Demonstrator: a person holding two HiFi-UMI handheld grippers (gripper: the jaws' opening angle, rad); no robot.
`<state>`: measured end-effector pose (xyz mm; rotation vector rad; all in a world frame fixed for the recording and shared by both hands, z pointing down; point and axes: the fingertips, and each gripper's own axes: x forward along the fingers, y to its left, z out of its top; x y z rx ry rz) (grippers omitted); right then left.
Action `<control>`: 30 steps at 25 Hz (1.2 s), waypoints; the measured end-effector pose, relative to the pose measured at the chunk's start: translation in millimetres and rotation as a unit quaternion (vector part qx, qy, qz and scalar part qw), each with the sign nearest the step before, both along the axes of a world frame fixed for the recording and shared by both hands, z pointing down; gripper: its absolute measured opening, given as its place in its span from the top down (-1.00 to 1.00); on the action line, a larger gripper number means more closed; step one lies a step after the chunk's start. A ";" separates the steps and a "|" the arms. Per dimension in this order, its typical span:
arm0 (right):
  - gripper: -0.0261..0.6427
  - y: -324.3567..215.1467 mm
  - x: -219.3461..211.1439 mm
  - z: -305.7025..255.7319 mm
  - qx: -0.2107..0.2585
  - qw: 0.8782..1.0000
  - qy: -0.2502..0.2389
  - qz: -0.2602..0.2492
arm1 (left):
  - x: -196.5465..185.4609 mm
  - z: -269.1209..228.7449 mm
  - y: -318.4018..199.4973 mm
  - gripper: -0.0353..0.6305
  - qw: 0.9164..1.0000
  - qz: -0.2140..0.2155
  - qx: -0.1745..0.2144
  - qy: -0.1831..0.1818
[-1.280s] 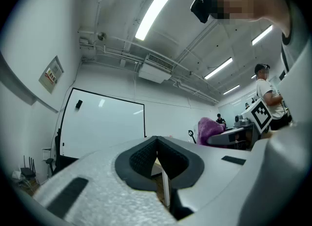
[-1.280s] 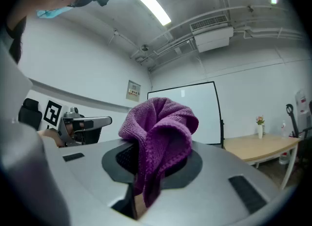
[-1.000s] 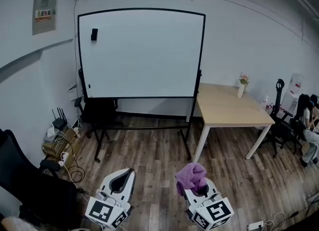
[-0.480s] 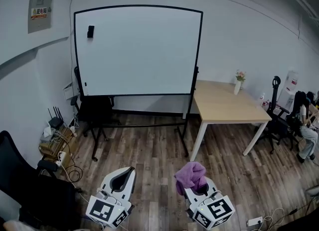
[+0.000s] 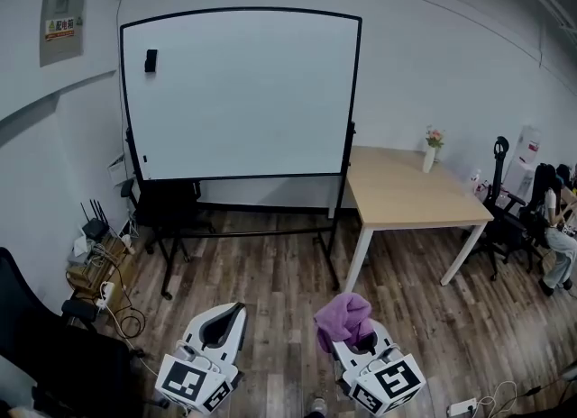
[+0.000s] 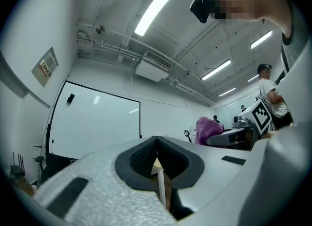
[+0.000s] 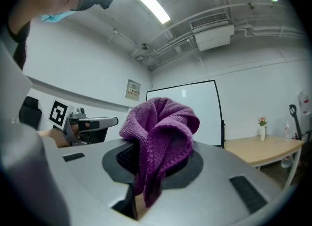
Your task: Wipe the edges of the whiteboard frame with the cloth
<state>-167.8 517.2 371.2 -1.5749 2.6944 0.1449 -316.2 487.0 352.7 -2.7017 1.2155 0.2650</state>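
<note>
A big whiteboard (image 5: pixel 239 92) with a thin black frame (image 5: pixel 357 92) stands on a wheeled stand against the far wall; it also shows in the left gripper view (image 6: pixel 92 125) and the right gripper view (image 7: pixel 195 108). My right gripper (image 5: pixel 353 333) is low in the head view, well short of the board, shut on a purple cloth (image 5: pixel 343 318) that bunches above its jaws (image 7: pixel 158 135). My left gripper (image 5: pixel 224 322) is beside it, jaws shut and empty (image 6: pixel 157 164). A small black eraser (image 5: pixel 151 60) sticks to the board's upper left.
A light wooden table (image 5: pixel 406 195) stands right of the board, with a small flower vase (image 5: pixel 432 150) on it. Cables and routers (image 5: pixel 95 254) lie by the left wall. A dark chair (image 5: pixel 45 344) is at lower left. People sit at the far right (image 5: pixel 554 218). Wooden floor (image 5: pixel 270 290) lies ahead.
The head view has swung a little left and lower, so the board and table sit slightly further left. Both grippers hold the same places, the cloth still gripped.
</note>
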 end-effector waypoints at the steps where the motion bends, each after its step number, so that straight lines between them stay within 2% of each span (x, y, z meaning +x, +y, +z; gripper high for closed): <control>1: 0.70 -7.6 5.0 -2.6 0.007 1.000 0.005 -0.003 | 6.0 -1.8 -7.3 0.84 1.000 0.001 0.001 -0.001; 5: 0.69 -38.7 24.2 -17.3 0.040 0.999 0.024 -0.013 | 30.5 -11.6 -40.6 0.84 1.000 -0.001 0.011 -0.004; 9: 0.69 -73.9 56.7 -22.4 0.055 0.997 0.060 0.009 | 63.9 -21.9 -71.2 0.84 1.000 0.001 0.025 -0.004; 14: 0.69 -113.1 102.1 -31.9 0.046 0.998 0.030 0.020 | 102.2 -30.6 -104.2 0.84 1.000 0.001 0.030 -0.002; 20: 0.68 -143.7 147.6 -25.6 0.039 0.998 0.036 0.038 | 139.5 -31.1 -128.2 0.84 0.999 -0.001 0.037 -0.001; 24: 0.68 -158.3 164.2 -23.2 0.031 0.999 0.017 0.033 | 156.0 -27.9 -141.5 0.84 0.999 0.000 0.033 -0.006; 30: 0.68 -187.1 172.1 -24.8 0.027 0.999 0.005 0.032 | 159.7 -28.9 -167.8 0.84 0.999 -0.012 0.034 -0.020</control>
